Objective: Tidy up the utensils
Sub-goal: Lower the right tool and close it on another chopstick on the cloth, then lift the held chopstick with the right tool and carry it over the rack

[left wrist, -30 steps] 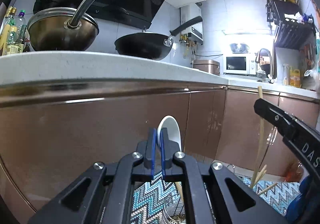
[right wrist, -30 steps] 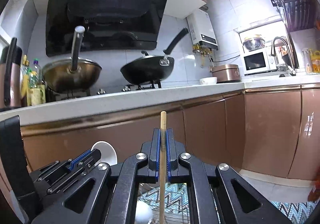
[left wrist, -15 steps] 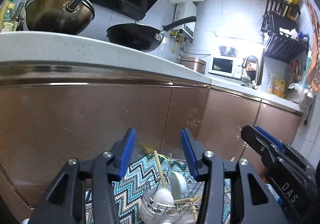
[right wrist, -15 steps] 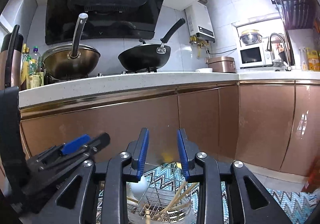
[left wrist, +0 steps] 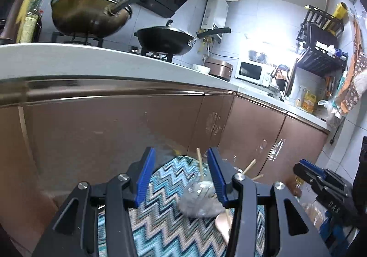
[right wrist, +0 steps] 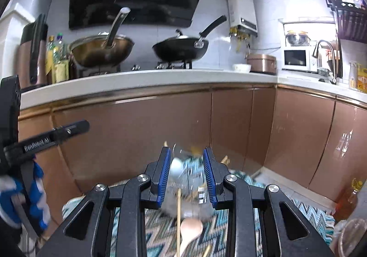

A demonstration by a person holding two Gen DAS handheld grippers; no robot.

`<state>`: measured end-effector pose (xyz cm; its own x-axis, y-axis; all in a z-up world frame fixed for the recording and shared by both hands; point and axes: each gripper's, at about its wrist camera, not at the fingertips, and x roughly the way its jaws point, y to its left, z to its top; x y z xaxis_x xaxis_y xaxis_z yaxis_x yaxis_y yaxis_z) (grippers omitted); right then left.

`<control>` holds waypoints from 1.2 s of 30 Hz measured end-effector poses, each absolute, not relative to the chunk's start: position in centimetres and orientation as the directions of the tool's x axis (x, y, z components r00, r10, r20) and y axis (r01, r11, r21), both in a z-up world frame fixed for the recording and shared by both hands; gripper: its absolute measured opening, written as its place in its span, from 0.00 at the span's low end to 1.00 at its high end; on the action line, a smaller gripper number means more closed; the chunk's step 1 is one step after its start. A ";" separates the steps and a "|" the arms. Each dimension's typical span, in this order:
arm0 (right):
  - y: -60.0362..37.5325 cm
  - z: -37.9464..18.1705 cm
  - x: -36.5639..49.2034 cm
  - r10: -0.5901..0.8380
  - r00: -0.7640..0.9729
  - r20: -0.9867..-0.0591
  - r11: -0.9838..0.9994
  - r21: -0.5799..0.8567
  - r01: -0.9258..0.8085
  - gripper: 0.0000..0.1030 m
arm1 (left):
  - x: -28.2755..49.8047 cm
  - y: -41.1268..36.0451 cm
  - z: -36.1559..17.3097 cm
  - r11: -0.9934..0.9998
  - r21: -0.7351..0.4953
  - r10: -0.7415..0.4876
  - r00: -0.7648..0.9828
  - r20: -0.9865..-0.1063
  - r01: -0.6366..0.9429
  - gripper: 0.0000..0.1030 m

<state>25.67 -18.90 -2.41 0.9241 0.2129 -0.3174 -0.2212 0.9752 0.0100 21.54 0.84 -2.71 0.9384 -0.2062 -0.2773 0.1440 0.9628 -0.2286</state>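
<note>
Both the left gripper (left wrist: 181, 179) and the right gripper (right wrist: 187, 175) are held with fingers wide apart and empty (apparently for the next pick), the holder (left wrist: 199, 201) with chopsticks (left wrist: 199, 160) lying ahead between the fingers on the mat (left wrist: 160, 229).

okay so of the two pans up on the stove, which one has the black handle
The black wok on the right burner, nearer the microwave. Its handle is black; the brass-coloured pan on the left has a shiny metal handle.
</note>
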 end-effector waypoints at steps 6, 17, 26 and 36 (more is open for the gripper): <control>-18.9 -3.3 23.2 0.216 0.891 -0.400 0.973 0.011 -0.232 0.28 | 17.7 4.8 -2.5 0.972 -0.199 -0.180 0.939 -0.294 0.124 0.44; -16.8 -5.2 23.7 0.229 0.810 -0.540 0.966 0.021 -0.259 0.28 | 15.8 8.8 -4.3 0.975 -0.210 -0.147 0.916 -0.372 0.071 0.57; -15.6 -7.8 26.8 0.223 0.731 -0.645 0.963 0.029 -0.267 0.28 | 18.0 9.8 -8.2 0.962 -0.266 -0.178 0.868 -0.463 0.055 0.57; -15.0 -11.2 30.4 0.227 0.651 -0.725 0.960 0.052 -0.276 0.28 | 20.2 9.5 -12.1 0.963 -0.268 -0.180 0.825 -0.535 0.036 0.57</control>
<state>30.35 -14.96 -11.25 0.6505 0.2266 -0.7249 -0.2760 0.9597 0.0523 20.16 9.48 -12.13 0.8254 -0.1803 -0.5349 0.0364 0.9626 -0.2683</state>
